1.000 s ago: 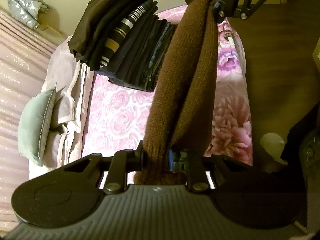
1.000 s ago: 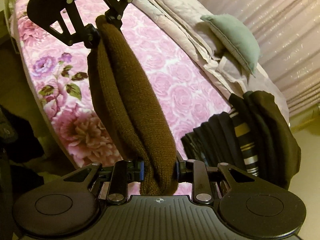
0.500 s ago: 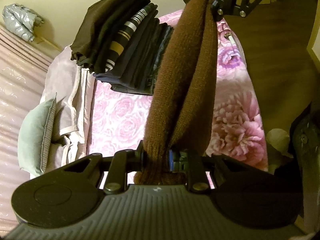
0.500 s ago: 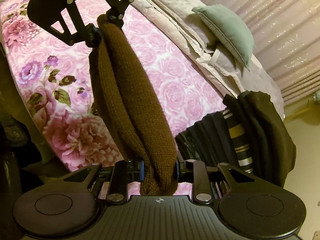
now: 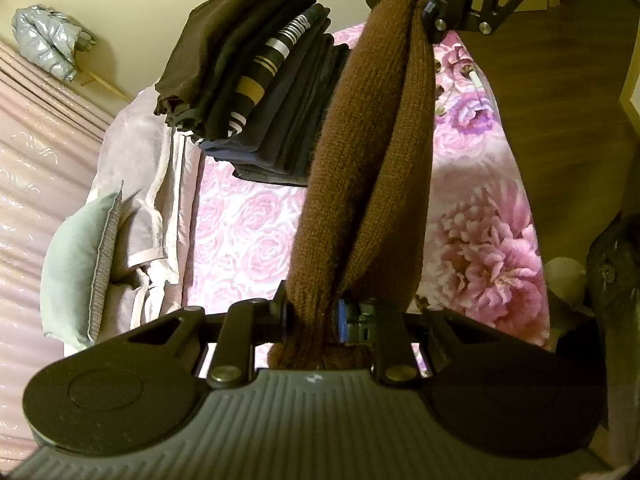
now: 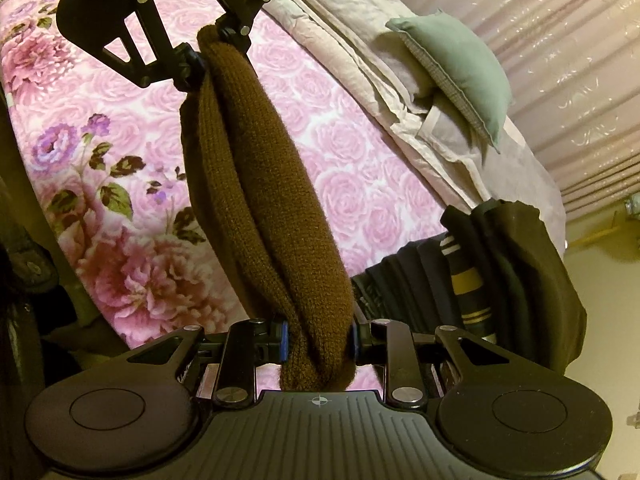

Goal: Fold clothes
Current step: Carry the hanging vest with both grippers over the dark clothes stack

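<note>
A floral bed (image 5: 248, 236) carries a stack of folded clothes (image 5: 260, 92) near its far edge. Above it, the left claw (image 5: 310, 316) and right claw (image 6: 318, 340) each pinch an end of the brown knit garment (image 6: 260, 184).

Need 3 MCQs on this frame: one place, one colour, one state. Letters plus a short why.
1. Where is the pile of folded clothes?
A. on the bed
B. on the floor
C. on a chair

2. What colour is the knit garment?
A. grey
B. brown
C. white

3. How is the knit garment held?
A. lying flat on the bed
B. by one gripper only
C. stretched between both grippers

Answers:
1 A: the pile sits on the floral bedspread.
2 B: the knit is brown in both views.
3 C: the left gripper and right gripper each clamp one end, above the bed.
</note>
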